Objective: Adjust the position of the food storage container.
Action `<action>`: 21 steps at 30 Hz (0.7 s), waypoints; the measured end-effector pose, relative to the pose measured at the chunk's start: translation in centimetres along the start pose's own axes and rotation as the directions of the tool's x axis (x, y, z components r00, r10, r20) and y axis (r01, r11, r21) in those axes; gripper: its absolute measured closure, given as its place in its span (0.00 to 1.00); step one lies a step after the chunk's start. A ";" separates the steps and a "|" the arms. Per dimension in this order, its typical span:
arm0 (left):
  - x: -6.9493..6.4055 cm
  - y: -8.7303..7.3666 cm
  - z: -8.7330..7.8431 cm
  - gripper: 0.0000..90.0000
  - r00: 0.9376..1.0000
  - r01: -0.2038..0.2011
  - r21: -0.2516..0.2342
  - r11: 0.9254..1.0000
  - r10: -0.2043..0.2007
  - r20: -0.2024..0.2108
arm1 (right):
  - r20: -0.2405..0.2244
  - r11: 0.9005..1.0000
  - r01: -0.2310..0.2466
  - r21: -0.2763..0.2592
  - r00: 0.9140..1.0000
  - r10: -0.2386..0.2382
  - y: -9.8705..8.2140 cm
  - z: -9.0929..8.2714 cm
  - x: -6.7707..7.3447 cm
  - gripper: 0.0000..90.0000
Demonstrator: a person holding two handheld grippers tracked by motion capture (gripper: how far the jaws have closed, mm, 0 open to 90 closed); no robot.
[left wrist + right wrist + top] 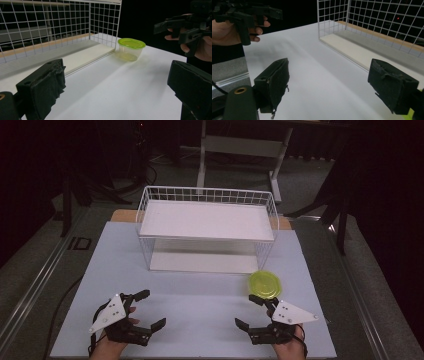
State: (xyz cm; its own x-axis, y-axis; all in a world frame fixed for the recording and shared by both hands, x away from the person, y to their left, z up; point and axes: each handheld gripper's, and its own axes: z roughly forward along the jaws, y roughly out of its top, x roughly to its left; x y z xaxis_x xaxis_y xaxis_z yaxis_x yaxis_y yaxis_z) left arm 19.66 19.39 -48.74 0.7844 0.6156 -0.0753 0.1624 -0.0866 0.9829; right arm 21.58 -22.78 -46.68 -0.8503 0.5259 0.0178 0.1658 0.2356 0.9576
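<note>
A small clear tub with a yellow-green lid (pixel 265 284) stands on the white board just off the front right corner of a white wire rack (pixel 207 227). In the left gripper view the tub (pixel 131 48) sits ahead beside the rack's corner (pixel 105 22). My left gripper (pixel 150 309) rests near the board's front left, open with nothing between its jaws (pixel 120 85). My right gripper (pixel 248 311) is at the front right, just short of the tub, open and empty (pixel 329 82). The two grippers point toward each other.
The wire rack has a white upper shelf (pixel 205 220) and a lower board (pixel 200 262). The white board (pixel 200 300) lies on a table whose edges fall off to a dark floor. A desk frame (pixel 240 145) stands behind.
</note>
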 end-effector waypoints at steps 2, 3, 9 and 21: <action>0.0 0.0 0.0 0.02 1.000 0.005 -0.002 1.000 -0.005 -0.001 | -0.007 1.000 -0.003 -0.008 1.000 0.003 0.1 0.0 0.0 0.19; 0.0 0.0 0.0 0.02 1.000 0.006 -0.002 1.000 -0.006 -0.002 | -0.005 1.000 -0.007 -0.009 1.000 0.007 0.2 -0.1 0.1 0.18; 0.1 -0.1 0.0 0.02 1.000 0.010 -0.005 1.000 -0.010 -0.004 | 0.051 1.000 -0.023 0.010 0.998 0.022 0.7 0.0 0.2 0.17; 0.4 -0.2 0.1 0.02 1.000 0.022 0.004 1.000 -0.022 -0.004 | 0.061 0.998 -0.008 -0.057 0.998 0.012 3.2 -0.8 -1.0 0.14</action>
State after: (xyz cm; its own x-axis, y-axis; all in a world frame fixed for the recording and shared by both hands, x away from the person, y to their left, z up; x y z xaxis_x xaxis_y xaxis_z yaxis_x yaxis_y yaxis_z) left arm 19.98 19.56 -48.97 0.7780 0.6209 -0.0964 0.1823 -0.0762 0.9803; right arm 22.51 -23.21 -43.44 -0.8161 0.5778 0.0113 0.1442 0.1847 0.9721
